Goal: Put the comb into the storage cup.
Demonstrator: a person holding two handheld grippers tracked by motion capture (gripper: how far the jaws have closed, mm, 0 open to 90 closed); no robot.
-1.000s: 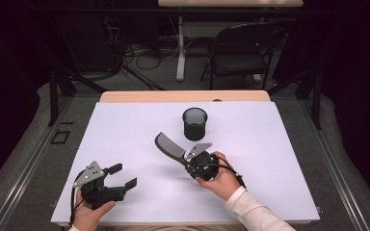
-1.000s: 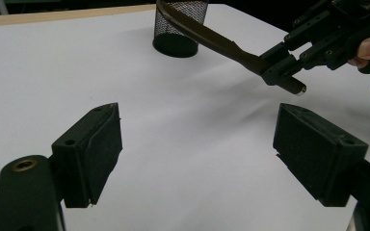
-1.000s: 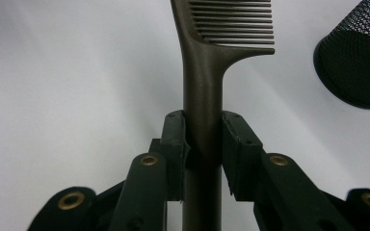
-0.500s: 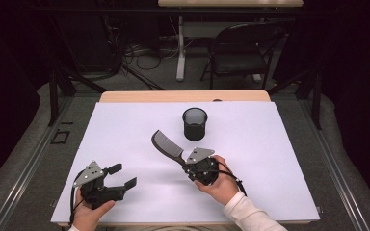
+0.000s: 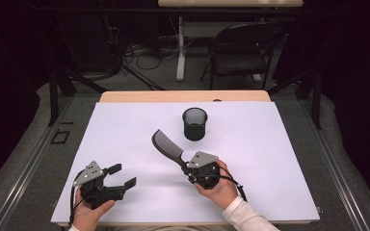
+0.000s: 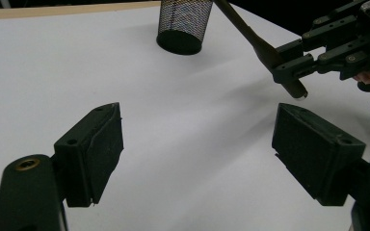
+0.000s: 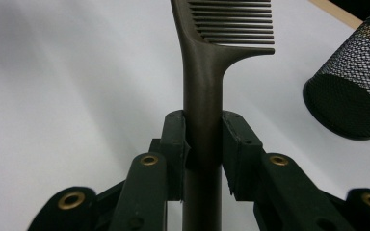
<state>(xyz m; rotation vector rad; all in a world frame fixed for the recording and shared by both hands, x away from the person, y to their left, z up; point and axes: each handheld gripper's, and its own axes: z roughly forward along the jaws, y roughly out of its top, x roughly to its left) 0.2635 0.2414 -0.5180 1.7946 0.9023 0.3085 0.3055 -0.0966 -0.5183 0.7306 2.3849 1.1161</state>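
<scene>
The comb is dark brown-black plastic, with a slim handle widening into a row of fine teeth; its handle is clamped between the jaws of the right gripper, and it is held clear of the white table sheet, toothed end slanting up and away to the left. Its teeth lie near the black mesh cup, not touching it.

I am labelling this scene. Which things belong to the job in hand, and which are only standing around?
In the job:
comb, held in the right gripper
mesh cup

Standing around:
left gripper, jaws open
chair
cables on the floor
</scene>
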